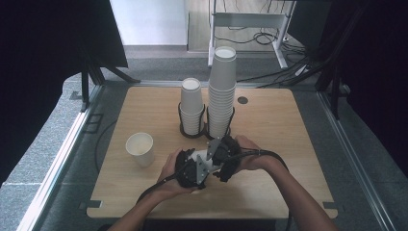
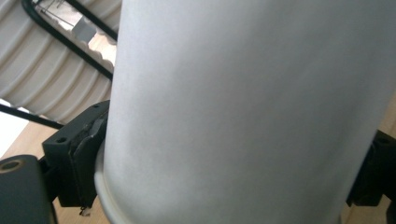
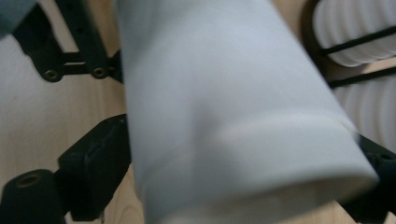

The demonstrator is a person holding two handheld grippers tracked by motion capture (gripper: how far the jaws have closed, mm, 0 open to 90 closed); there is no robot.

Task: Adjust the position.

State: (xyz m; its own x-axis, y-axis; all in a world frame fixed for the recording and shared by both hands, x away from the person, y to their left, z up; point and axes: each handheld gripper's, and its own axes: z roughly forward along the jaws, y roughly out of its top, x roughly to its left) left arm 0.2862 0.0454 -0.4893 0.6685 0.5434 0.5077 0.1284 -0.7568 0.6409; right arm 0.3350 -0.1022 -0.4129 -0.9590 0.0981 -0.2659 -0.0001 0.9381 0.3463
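Both grippers meet over the front middle of the wooden table (image 1: 288,144), with a white paper cup (image 1: 199,155) between them. In the left gripper view the cup (image 2: 243,93) stands close up, and my left gripper (image 2: 229,168) has a black jaw pressed on each side of it. My left gripper (image 1: 190,171) is just left of my right gripper (image 1: 225,155). In the right gripper view a white cup (image 3: 224,93) lies with its rim toward the camera, and my right gripper (image 3: 233,182) is shut on it near the rim.
A single white cup (image 1: 139,148) stands upright left of the hands. Behind them two black wire holders carry a short cup stack (image 1: 191,103) and a tall cup stack (image 1: 223,86). Cables trail from the grippers toward the front edge.
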